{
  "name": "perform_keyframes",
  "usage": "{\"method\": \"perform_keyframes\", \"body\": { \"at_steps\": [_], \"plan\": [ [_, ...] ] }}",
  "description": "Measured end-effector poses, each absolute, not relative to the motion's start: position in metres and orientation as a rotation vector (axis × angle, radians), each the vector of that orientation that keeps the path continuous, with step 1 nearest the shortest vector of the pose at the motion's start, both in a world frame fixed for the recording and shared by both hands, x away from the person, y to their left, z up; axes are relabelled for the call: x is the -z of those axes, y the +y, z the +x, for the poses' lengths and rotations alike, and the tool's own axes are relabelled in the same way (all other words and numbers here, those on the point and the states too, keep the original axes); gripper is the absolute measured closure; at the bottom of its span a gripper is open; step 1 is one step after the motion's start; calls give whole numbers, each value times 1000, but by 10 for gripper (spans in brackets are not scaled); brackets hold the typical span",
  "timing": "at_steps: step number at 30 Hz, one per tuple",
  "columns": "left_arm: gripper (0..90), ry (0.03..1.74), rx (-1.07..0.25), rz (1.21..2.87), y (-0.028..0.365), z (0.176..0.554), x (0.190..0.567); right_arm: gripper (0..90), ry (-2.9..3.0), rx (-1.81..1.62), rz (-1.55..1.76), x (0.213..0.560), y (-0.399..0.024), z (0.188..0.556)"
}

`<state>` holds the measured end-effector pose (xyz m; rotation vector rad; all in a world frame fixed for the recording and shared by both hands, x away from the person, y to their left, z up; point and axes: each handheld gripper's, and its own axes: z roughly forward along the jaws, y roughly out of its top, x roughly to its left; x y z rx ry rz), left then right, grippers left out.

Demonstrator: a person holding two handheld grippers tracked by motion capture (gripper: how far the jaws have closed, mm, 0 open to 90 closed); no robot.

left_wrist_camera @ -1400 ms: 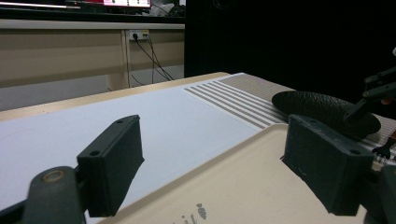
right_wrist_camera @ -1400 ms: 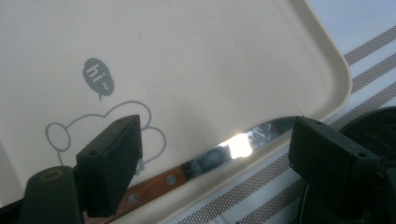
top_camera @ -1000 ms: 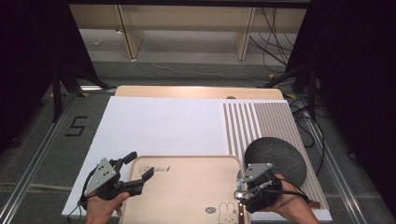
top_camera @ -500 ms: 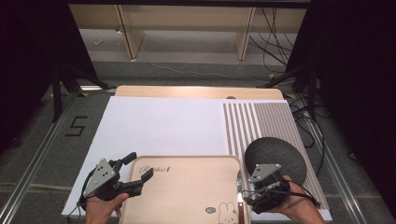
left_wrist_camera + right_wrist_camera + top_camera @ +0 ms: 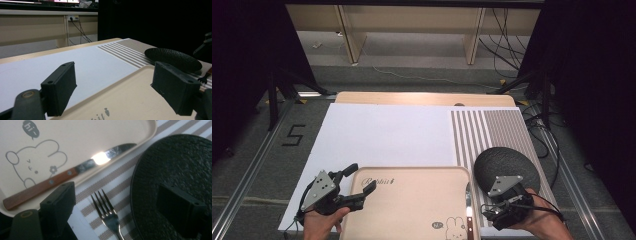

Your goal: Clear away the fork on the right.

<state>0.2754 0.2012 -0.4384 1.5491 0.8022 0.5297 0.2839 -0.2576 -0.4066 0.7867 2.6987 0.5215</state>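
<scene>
A beige tray point(image 5: 412, 200) with a rabbit print lies at the near edge of the table. A wooden-handled knife point(image 5: 469, 212) rests along the tray's right rim point(image 5: 75, 170). A metal fork point(image 5: 108, 216) lies on the striped placemat point(image 5: 492, 130), between the tray and a black plate point(image 5: 507, 165). My right gripper point(image 5: 494, 212) hovers open over the fork, which lies between its jaws point(image 5: 120, 207). My left gripper point(image 5: 361, 180) is open at the tray's left corner; one jaw is over the tray point(image 5: 130, 95) and the other over the white sheet.
A white sheet point(image 5: 382, 135) covers the left and middle of the table. Shelving legs and cables point(image 5: 507, 30) stand on the floor beyond the far edge. A metal rail point(image 5: 257, 160) runs along the left side.
My right gripper has shifted a little to the right and toward the near edge, beside the black plate. The left gripper has stayed in place.
</scene>
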Motion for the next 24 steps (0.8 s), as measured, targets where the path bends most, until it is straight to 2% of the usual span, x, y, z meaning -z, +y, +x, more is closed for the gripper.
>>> {"method": "perform_keyframes", "body": {
  "at_steps": [24],
  "plan": [
    [183, 807, -534, 1552, 202, 275, 440, 234, 2758, -319, 836, 407, -303, 266]
  ]
}}
